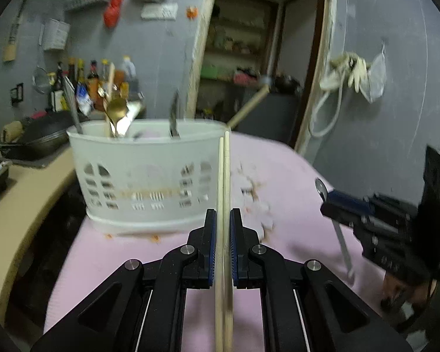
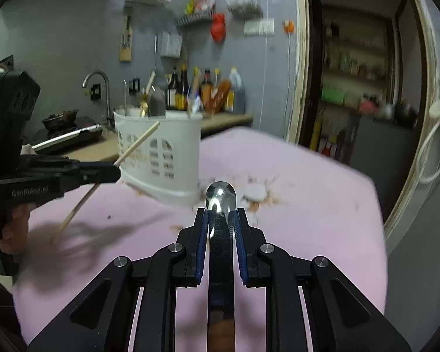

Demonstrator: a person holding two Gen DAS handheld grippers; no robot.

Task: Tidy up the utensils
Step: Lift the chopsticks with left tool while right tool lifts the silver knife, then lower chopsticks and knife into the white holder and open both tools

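Note:
A white slotted utensil basket [image 1: 143, 176] stands on the pink table cover [image 1: 278, 193] with a gold spoon [image 1: 117, 111] and other utensils upright in it. My left gripper [image 1: 223, 214] is shut on a pair of pale wooden chopsticks [image 1: 223, 176] that point up toward the basket's right rim. In the right wrist view that gripper [image 2: 117, 170] shows at left, the chopsticks [image 2: 138, 143] slanting in front of the basket [image 2: 161, 152]. My right gripper [image 2: 221, 212] is shut on a steel spoon [image 2: 220, 196], bowl forward; in the left wrist view it is the gripper [image 1: 328, 202] at right, holding the spoon [image 1: 322, 189].
A kitchen counter [image 2: 102, 146] with a tap [image 2: 98, 79], a pan and sauce bottles [image 2: 202, 91] runs behind the basket. An open doorway [image 2: 352, 73] lies to the right. Pale stains [image 2: 255, 190] mark the cover near the basket. A person's hand [image 2: 11, 226] holds the left gripper.

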